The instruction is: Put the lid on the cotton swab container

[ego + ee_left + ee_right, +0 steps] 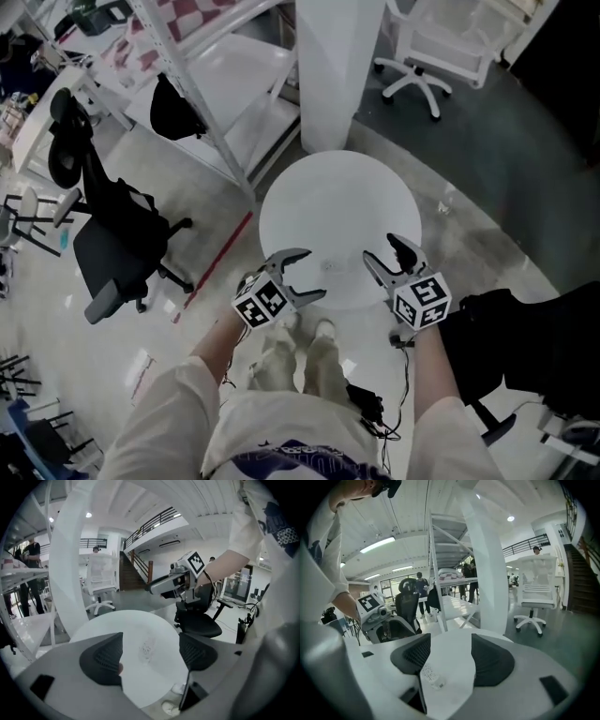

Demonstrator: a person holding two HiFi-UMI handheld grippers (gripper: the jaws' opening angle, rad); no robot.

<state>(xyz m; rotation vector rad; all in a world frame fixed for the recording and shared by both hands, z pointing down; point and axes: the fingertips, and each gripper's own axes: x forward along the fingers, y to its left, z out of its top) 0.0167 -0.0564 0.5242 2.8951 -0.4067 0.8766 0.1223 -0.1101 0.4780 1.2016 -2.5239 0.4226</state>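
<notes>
A round white table [309, 202] stands in front of me. Near its front edge lies a small clear cotton swab container [331, 266], faint in the head view. Between the right gripper's jaws it shows again [427, 671], with a small clear piece [439, 684] beside it that may be the lid. My left gripper [307, 275] hangs open over the table's front left edge, its jaws wide and nothing between them. My right gripper [380, 251] is open over the front right edge. The container [146, 648] lies between the two grippers, touching neither.
A white pillar [337, 75] rises just behind the table. A white shelf rack [216, 94] and a black office chair [112, 244] stand to the left, a white chair [417, 80] at the back, and another black chair [525, 347] close on my right.
</notes>
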